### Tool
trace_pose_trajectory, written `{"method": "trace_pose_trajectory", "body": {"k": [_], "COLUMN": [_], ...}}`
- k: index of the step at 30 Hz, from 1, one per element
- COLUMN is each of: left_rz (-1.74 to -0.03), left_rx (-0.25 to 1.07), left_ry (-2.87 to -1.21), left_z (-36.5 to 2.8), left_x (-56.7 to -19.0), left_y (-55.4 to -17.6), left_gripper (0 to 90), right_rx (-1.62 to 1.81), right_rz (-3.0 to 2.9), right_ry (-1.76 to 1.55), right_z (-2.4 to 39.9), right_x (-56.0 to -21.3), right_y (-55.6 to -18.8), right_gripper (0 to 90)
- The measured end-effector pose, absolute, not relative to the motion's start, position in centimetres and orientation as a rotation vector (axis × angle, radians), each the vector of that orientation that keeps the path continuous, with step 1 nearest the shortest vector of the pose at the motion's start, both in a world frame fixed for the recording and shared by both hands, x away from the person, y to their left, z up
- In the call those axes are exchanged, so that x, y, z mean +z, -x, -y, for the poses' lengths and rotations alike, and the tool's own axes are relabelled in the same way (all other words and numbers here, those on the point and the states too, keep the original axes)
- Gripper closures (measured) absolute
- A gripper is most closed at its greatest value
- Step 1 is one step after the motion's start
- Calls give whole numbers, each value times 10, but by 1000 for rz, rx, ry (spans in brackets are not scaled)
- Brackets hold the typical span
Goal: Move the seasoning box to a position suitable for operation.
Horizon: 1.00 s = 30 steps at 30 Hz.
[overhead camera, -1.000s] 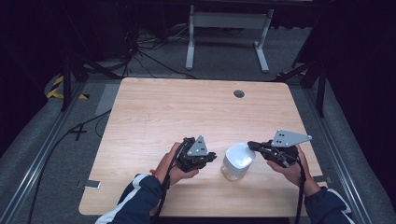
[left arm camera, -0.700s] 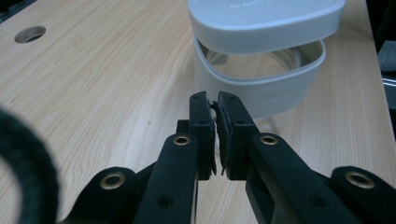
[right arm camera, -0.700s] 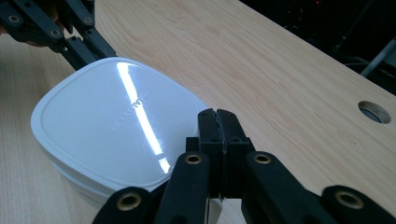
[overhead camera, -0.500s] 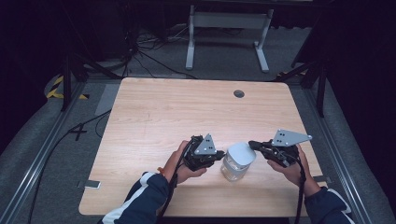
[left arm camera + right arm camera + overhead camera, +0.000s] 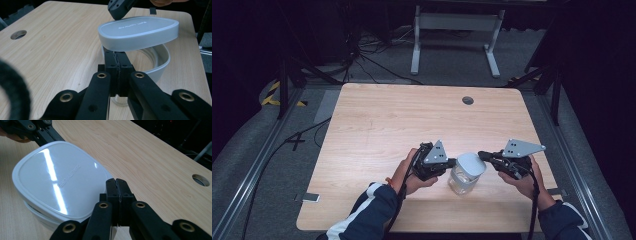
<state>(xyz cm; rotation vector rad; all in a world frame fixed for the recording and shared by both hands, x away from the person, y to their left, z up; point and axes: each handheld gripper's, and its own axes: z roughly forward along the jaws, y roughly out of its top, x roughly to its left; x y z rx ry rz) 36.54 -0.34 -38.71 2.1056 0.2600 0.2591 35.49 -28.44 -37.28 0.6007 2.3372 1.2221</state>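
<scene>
A clear container (image 5: 460, 181) stands near the table's front edge, with its white lid (image 5: 471, 164) tilted up off the rim. In the left gripper view the lid (image 5: 137, 31) hovers over the open rim (image 5: 163, 58). My left gripper (image 5: 453, 162) is shut and has just closed a little further. Its joined tips (image 5: 116, 52) reach into the gap under the lid, and nothing shows between the jaws. My right gripper (image 5: 482, 155) is shut too, its tips (image 5: 116, 181) at the lid's (image 5: 55, 182) opposite edge. That gripper (image 5: 118, 10) sits over the lid's far edge.
The wooden table (image 5: 402, 125) has a round cable hole (image 5: 468, 100) at the back right. A small flat object (image 5: 310, 197) lies on the floor by the front left corner. A metal stand (image 5: 452, 30) and cables sit beyond the table.
My left gripper has moved right, up to the container. The lid, flat on the container a second ago, now tilts up on the left side. The right hand has stayed put.
</scene>
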Motion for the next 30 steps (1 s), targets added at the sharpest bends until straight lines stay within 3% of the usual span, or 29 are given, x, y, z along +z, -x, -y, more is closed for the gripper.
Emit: {"method": "trace_pose_trajectory", "body": {"k": [30], "left_rz": [-189], "left_rx": [281], "left_ry": [-2069], "left_z": [47], "left_x": [-357], "left_y": [-383], "left_gripper": [851], "right_rx": [1173], "right_rz": [-2407], "right_ry": [-630], "right_z": [320], "right_x": [-377], "right_y": [-336], "right_gripper": [899]}}
